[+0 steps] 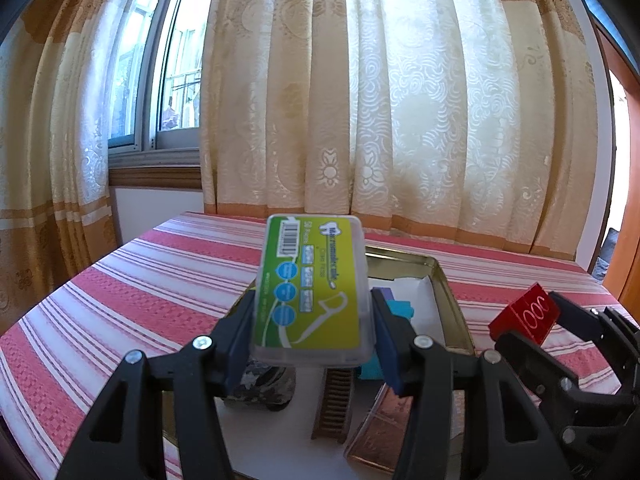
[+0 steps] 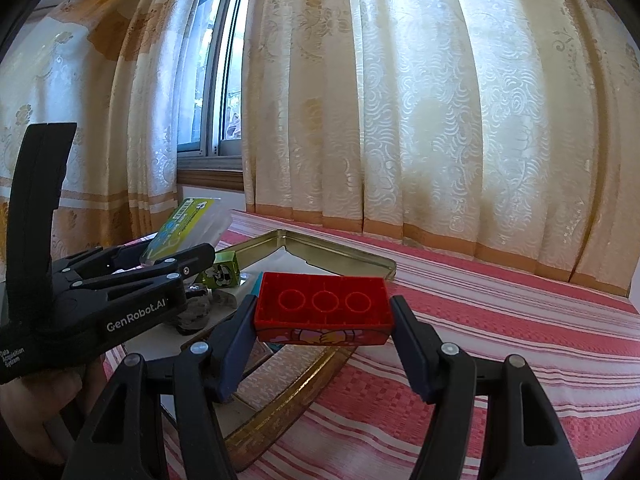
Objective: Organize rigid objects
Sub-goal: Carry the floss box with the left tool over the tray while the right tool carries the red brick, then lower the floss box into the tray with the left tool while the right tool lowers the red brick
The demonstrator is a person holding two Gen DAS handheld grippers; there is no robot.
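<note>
**Count of things in view**

Two grippers: left gripper (image 1: pixel 314 312), right gripper (image 2: pixel 324 320). One floss box (image 1: pixel 312 288), held. One red brick (image 2: pixel 323 307), held. One gold tray (image 2: pixel 344 258) below, one green cube (image 2: pixel 222 274), one comb (image 1: pixel 334 404).

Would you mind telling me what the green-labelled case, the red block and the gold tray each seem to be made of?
Green-labelled case: clear, slightly frosted plastic, judging by its see-through rim around a glossy printed label.
Red block: translucent moulded plastic, glossy; light glows through it and round tube rings show on its underside.
Gold tray: probably thin metal, since its brassy rim gleams and reflects.
</note>
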